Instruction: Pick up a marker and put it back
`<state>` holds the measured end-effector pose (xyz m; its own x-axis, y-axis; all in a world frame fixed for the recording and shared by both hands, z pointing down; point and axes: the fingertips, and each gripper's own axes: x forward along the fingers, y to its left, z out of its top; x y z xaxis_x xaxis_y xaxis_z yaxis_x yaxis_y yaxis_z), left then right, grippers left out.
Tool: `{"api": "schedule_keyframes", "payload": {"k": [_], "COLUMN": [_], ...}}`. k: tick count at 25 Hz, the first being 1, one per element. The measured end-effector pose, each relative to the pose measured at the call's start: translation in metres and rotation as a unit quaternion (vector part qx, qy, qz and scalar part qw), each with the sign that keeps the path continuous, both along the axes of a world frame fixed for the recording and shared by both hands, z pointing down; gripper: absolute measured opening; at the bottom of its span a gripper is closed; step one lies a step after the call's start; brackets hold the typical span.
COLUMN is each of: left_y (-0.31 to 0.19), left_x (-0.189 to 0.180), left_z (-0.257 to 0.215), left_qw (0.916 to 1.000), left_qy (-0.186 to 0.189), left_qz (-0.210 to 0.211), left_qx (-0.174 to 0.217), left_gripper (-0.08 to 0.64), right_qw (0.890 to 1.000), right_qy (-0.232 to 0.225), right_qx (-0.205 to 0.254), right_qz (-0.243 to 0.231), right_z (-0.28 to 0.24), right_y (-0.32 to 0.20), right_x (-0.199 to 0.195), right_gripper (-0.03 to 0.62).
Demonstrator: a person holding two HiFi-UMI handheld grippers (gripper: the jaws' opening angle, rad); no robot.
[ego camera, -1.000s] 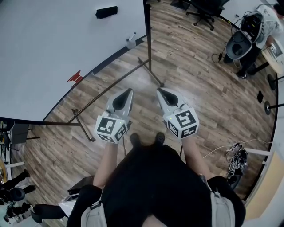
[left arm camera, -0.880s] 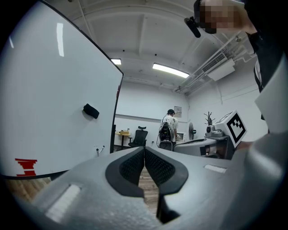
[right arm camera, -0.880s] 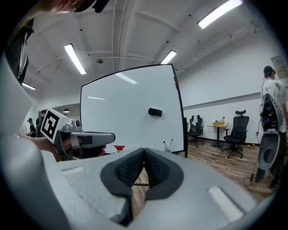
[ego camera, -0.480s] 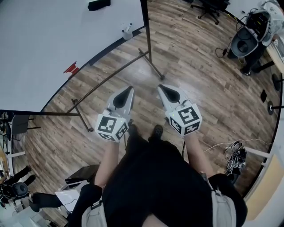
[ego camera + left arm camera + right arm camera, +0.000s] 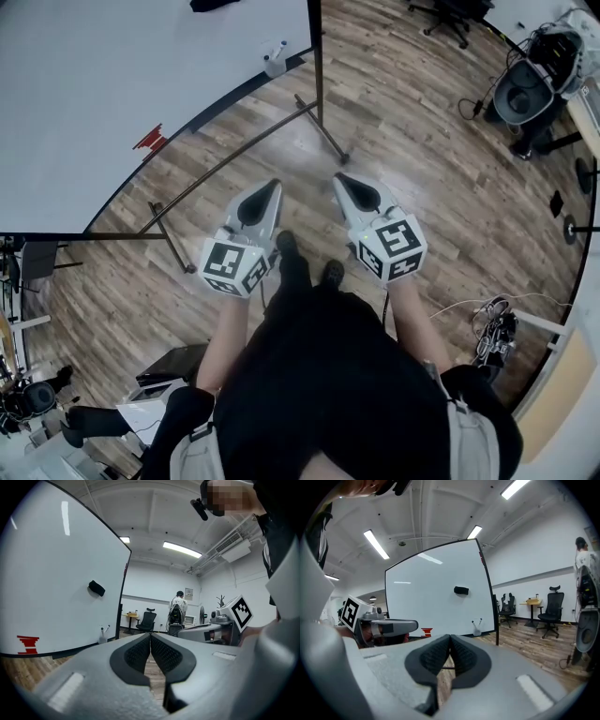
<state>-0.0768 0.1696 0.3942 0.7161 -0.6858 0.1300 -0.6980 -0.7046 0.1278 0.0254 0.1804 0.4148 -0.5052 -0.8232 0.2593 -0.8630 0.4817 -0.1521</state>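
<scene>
Left tongs (image 5: 275,187) and right tongs (image 5: 340,179) are hanging clenched, empty; markers (image 5: 275,56) are standing upright at the whiteboard (image 5: 112,84) bottom corner, well ahead, nearer left tongs.

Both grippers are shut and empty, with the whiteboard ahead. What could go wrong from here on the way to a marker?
The stand's floor bars lie between the person's shoes and the whiteboard, which is a trip hazard. The left gripper and right gripper are shut; reaching that way may knock the small marker cup at the board's lower edge.
</scene>
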Motion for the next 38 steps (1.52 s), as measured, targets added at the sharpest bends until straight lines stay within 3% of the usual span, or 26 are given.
{"api": "schedule_keyframes", "payload": {"k": [13, 23, 33, 38], "left_y": [-0.111, -0.158, -0.185, -0.218], "left_x": [-0.057, -0.092, -0.090, -0.074], "left_z": [-0.017, 0.012, 0.021, 0.007], "left_qw": [0.9989, 0.9977, 0.9981, 0.9994], "left_qy": [0.028, 0.040, 0.037, 0.028], "left_qz": [0.030, 0.054, 0.043, 0.022], "left_qx": [0.022, -0.014, -0.023, -0.006], "left_gripper": [0.014, 0.014, 0.014, 0.014], "right_qw": [0.999, 0.999, 0.999, 1.000], "right_qy": [0.013, 0.015, 0.020, 0.014], "right_qx": [0.018, -0.009, -0.024, -0.010], "right_qz": [0.032, 0.052, 0.029, 0.002], "right_z": [-0.029, -0.008, 0.001, -0.008], "right_y": [-0.103, -0.146, -0.181, -0.218], "right_x": [-0.055, -0.095, -0.097, -0.083], "right_gripper": [0.003, 0.003, 0.003, 0.003]}}
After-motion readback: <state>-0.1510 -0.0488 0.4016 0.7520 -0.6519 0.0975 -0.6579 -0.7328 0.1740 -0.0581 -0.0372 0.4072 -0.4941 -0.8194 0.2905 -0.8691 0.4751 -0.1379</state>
